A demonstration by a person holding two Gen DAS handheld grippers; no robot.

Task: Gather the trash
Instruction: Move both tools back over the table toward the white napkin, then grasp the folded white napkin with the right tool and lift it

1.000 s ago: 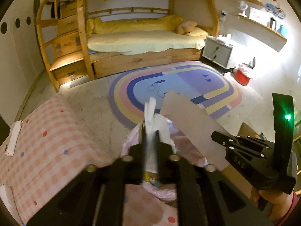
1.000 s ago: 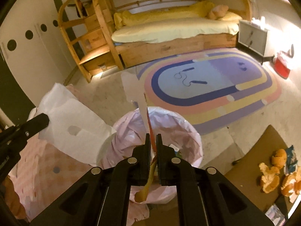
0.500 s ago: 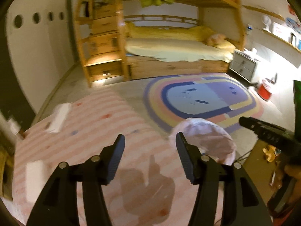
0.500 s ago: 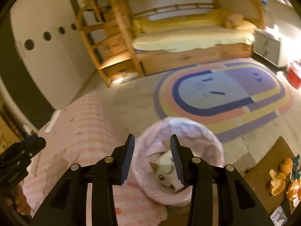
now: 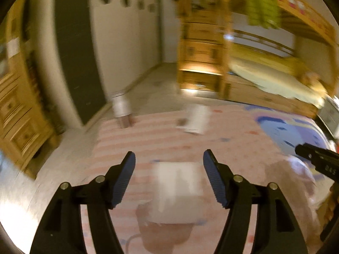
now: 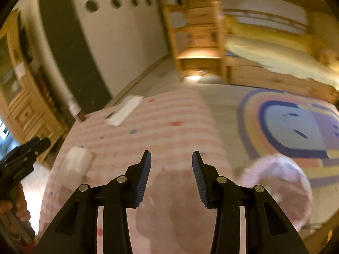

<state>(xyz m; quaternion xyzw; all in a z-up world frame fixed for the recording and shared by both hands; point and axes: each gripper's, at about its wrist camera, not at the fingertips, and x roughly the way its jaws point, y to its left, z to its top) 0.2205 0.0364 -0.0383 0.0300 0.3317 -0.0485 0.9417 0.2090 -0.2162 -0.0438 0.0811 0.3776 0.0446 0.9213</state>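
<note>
White paper, a flat sheet (image 5: 177, 192), lies on the pink checked tablecloth (image 5: 233, 148) directly between the spread, empty fingers of the left gripper (image 5: 168, 176). The right gripper (image 6: 171, 176) is likewise released and holds nothing. A second sheet (image 5: 198, 119) lies farther off; the pink-lined trash bin (image 6: 281, 188) stands near right. Both views are blurred. A thin sheet lying flush may be missed, or cloth may be pinched with it, if the fingers are closed too shallow or too deep.
</note>
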